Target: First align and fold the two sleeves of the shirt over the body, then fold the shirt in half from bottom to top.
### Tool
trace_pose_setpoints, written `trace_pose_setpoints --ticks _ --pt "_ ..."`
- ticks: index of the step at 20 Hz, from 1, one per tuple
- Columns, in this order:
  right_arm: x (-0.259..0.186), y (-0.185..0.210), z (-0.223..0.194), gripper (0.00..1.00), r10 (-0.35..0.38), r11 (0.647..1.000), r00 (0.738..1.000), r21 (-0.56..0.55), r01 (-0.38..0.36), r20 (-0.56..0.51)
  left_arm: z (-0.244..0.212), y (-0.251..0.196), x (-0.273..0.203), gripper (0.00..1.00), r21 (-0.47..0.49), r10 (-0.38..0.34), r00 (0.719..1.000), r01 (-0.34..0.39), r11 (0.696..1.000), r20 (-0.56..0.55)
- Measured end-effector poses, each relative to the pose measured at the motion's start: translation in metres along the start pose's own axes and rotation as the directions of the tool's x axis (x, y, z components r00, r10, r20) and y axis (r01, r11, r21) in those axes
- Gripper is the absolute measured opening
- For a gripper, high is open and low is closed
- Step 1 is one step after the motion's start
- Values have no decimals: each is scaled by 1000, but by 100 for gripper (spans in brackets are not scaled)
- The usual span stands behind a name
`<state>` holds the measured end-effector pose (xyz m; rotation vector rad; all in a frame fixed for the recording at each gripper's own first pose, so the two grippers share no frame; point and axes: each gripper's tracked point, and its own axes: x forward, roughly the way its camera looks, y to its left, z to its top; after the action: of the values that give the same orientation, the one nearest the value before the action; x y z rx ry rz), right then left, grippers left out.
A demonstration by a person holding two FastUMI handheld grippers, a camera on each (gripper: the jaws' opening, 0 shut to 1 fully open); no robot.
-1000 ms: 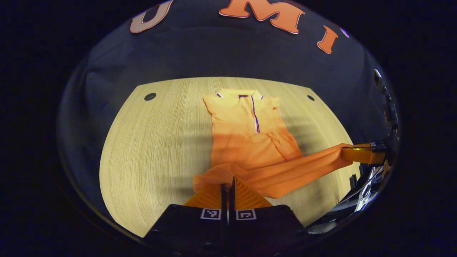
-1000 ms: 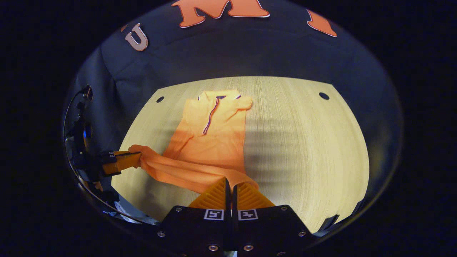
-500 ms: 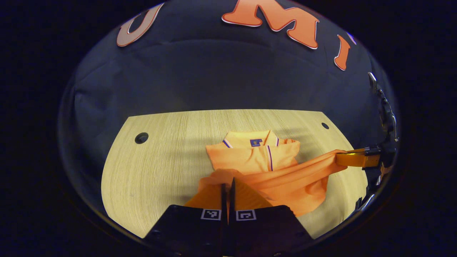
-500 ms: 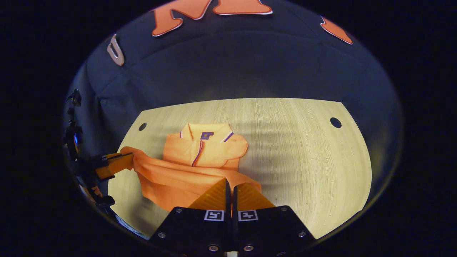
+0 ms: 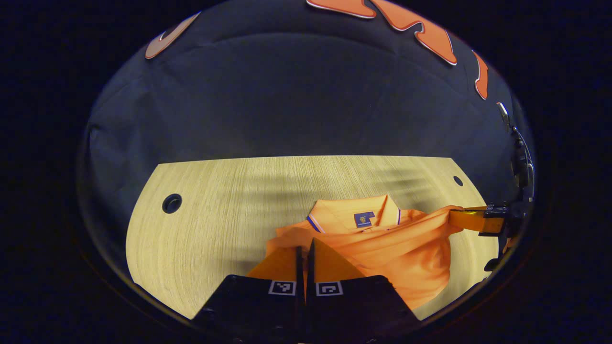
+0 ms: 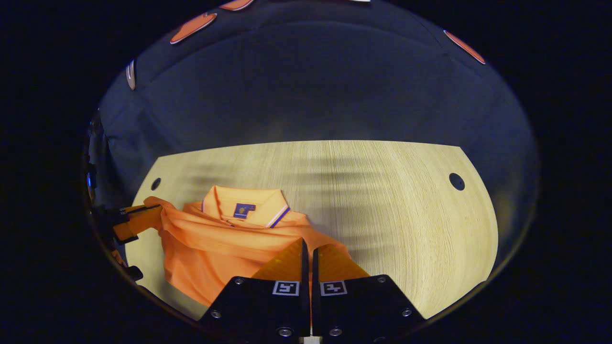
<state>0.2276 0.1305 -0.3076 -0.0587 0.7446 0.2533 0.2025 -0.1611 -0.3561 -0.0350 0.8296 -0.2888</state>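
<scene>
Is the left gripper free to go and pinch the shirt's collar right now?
Probably not: the left gripper is shut on the shirt hem, as is the right gripper. The collar lies uncovered just ahead, but it must let go first.

- The left gripper view rides low on the left gripper [image 5: 304,244], close over the shirt [image 5: 382,243], facing the booth's back wall across the table [image 5: 215,215].
- The right gripper view rides on the right gripper [image 6: 308,246], facing likewise.
- Both share the shirt's collar [image 6: 244,208], the table and the other gripper.
</scene>
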Motion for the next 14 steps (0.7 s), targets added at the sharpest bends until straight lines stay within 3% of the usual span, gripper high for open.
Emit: trace_pose_setpoints --ticks 2,3,4,5,6,9,12,14 --pt "9 0 -5 4 -14 1000 1000 -9 14 -8 -6 1 10 2 2 9 1000 -9 1000 -23" --pt "7 -3 -3 8 -29 999 1000 -15 29 -6 -6 2 13 7 1 19 999 -19 1000 -28" --pt "11 -8 -5 17 -51 998 999 -22 51 -6 -9 4 15 7 2 26 999 -26 1000 -29" --pt "9 -12 -5 24 -77 997 997 -24 77 -3 -6 4 15 14 -2 23 999 -23 1000 -23" --pt "12 -11 -4 43 -82 996 997 -27 82 0 -3 6 14 17 -1 26 1000 -26 1000 -12" --pt "6 -6 2 100 -71 997 997 -5 72 24 11 2 1 100 -7 10 999 -10 1000 43" --pt "-17 2 23 100 -53 999 994 6 52 95 34 -2 -24 97 19 18 993 -21 1000 114" --pt "-43 5 38 100 -40 999 988 11 38 151 61 -1 -52 97 68 54 980 -68 995 192"
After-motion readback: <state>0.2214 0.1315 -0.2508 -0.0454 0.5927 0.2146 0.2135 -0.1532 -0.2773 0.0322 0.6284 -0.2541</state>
